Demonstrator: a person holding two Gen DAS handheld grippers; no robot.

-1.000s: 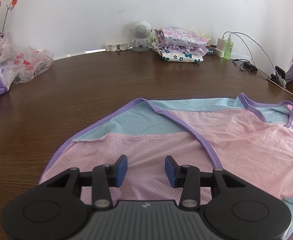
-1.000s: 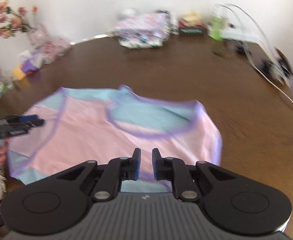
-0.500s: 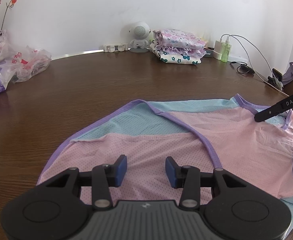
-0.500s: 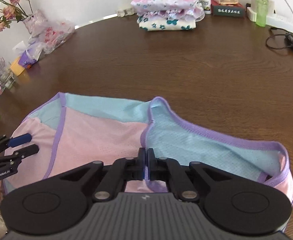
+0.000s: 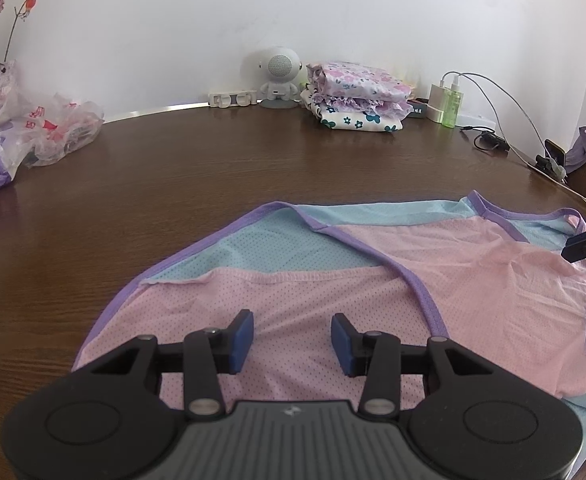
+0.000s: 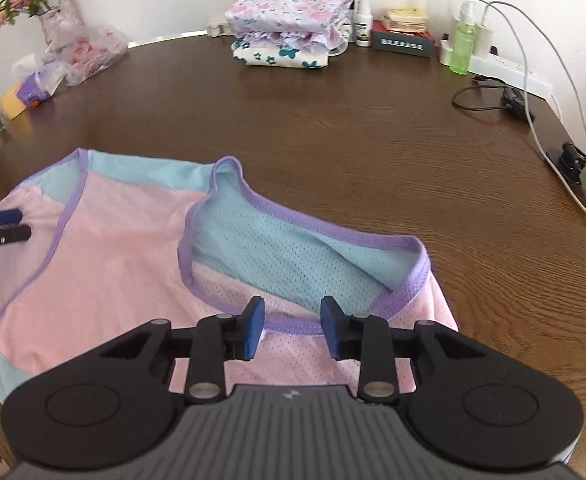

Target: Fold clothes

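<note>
A pink mesh garment with light-blue panels and purple trim (image 5: 433, 280) lies spread on the dark brown wooden surface (image 5: 173, 184), in its near half. The left tongs (image 5: 291, 340) hover over the pink part near one end of the garment, their blue pads (image 5: 240, 340) standing apart with only flat fabric below and nothing pinched. The right tongs (image 6: 291, 326) sit at the other end, over the purple-bound edge where a blue panel is folded back onto the pink; their jaws are opening, the trim lies between the blue pads (image 6: 253, 330), and neither pad presses on it. In the left wrist view the tips of the right tongs show at the right border above the garment; in the right wrist view the left tongs show at the left border. At the far edge of the surface, against the white wall, stand a stack of folded floral clothes (image 5: 357, 96), a small white robot-shaped speaker (image 5: 279, 76), a green spray bottle (image 6: 464, 40) and a crumpled clear plastic bag (image 5: 61, 128)
</note>
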